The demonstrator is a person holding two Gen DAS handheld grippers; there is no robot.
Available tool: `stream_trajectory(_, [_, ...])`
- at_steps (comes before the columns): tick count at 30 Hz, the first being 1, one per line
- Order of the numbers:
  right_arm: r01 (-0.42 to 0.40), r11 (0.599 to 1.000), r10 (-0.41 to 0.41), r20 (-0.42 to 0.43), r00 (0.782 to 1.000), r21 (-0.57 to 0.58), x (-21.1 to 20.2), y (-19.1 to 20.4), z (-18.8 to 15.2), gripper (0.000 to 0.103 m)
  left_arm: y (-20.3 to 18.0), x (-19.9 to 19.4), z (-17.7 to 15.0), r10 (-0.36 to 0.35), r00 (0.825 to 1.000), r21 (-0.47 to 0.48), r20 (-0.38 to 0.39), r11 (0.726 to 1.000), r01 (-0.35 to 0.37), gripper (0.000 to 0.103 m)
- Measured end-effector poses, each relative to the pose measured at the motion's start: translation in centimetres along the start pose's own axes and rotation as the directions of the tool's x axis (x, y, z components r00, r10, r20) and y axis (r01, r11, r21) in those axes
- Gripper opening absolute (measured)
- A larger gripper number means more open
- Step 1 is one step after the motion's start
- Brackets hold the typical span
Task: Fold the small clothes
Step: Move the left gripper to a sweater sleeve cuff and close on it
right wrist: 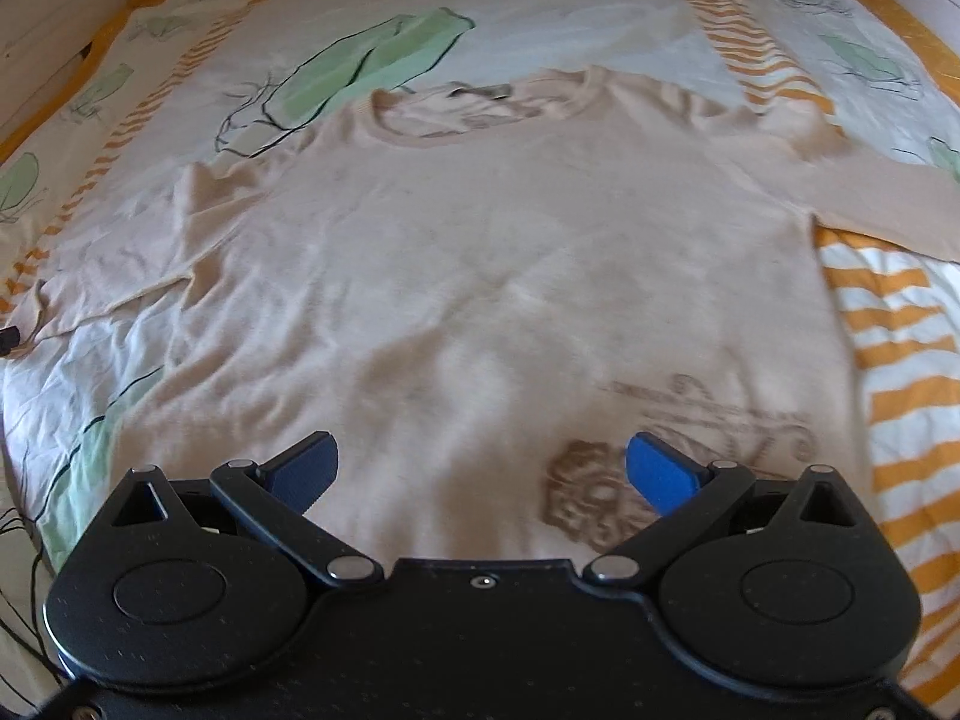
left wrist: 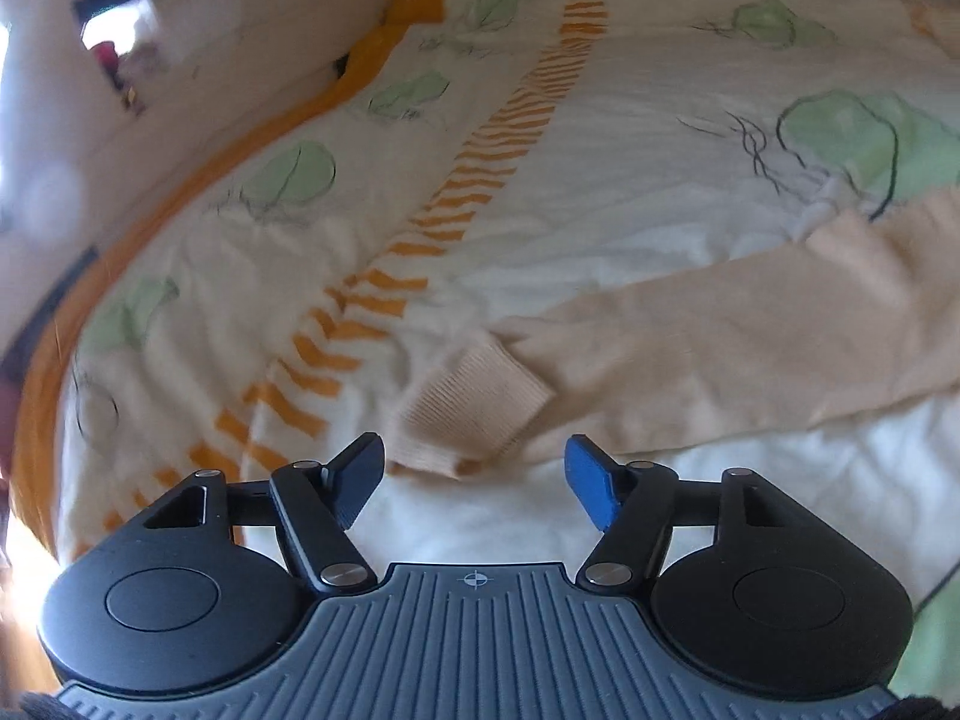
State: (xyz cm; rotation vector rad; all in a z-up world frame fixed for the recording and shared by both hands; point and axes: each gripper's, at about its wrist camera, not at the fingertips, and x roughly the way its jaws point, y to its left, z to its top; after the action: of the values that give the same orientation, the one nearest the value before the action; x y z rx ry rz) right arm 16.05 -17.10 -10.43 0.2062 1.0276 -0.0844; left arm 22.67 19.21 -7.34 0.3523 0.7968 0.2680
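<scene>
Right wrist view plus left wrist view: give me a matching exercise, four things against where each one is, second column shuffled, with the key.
Things:
1. ribbed cuff
2. neckline
3. brown print
4. striped band

Places:
A. on the bedspread, running away from the left gripper
B. far end of the sweater
C. just ahead of the open left gripper
D. near the hem, by the right gripper

Pairs: 1-C, 2-B, 3-D, 4-A
</scene>
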Motion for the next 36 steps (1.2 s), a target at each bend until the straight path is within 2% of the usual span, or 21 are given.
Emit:
stream_trajectory(3, [-0.006, 1.0, 0.006, -0.008, 1.0, -0.002, 0.4, 0.7, 0.2, 0.102, 0.2, 0.6, -0.6, 0.012, 1.0, 0.06, 0.029, 0.998, -0.014, 0.065])
stream_trajectory(8, [-0.015, 1.0, 0.015, -0.036, 0.999, 0.009, 1.0, 1.3, 0.6, 0.102, 1.2, 1.3, -1.1, -0.01, 0.999, 0.125, 0.044, 0.992, 0.004, 0.063])
stream_trajectory(12, [-0.03, 0.999, 0.03, -0.045, 0.999, 0.015, 1.4, 1.8, 1.0, 0.102, 1.8, 2.4, -2.2, -0.033, 0.999, 0.199, 0.0, 0.979, 0.033, 0.063])
stream_trajectory(15, [-0.041, 0.999, 0.041, -0.054, 0.998, 0.013, 1.7, 2.3, 1.3, 0.102, 2.2, 3.6, -2.9, -0.023, 0.999, 0.224, -0.035, 0.974, 0.031, 0.062])
stream_trajectory(20, [-0.05, 0.999, 0.05, -0.056, 0.997, -0.003, 1.8, 3.2, 1.7, 0.102, 3.0, 5.0, -2.6, -0.039, 0.999, 0.194, -0.028, 0.98, 0.044, 0.049])
stream_trajectory(25, [-0.052, 0.999, 0.052, -0.062, 0.997, -0.001, 1.8, 3.5, 1.6, 0.102, 3.9, 5.2, -1.6, -0.045, 0.999, 0.134, 0.025, 0.99, 0.041, 0.05])
stream_trajectory(28, [-0.056, 0.998, 0.056, -0.068, 0.996, 0.01, 1.6, 3.4, 1.5, 0.102, 4.1, 4.6, -1.2, -0.077, 0.995, 0.11, 0.058, 0.992, 0.07, 0.05])
stream_trajectory(32, [-0.059, 0.998, 0.06, -0.068, 0.996, 0.02, 1.5, 3.2, 1.3, 0.102, 4.2, 4.8, -0.9, -0.116, 0.992, 0.087, 0.047, 0.99, 0.112, 0.049])
stream_trajectory(34, [-0.061, 0.998, 0.063, -0.075, 0.995, 0.023, 1.5, 3.2, 1.2, 0.102, 4.3, 5.2, -0.8, -0.135, 0.99, 0.055, 0.046, 0.99, 0.132, 0.044])
stream_trajectory(36, [-0.067, 0.997, 0.068, -0.074, 0.995, 0.026, 1.5, 3.2, 1.1, 0.102, 4.5, 5.7, -0.6, -0.171, 0.985, 0.028, 0.026, 0.985, 0.17, 0.015])
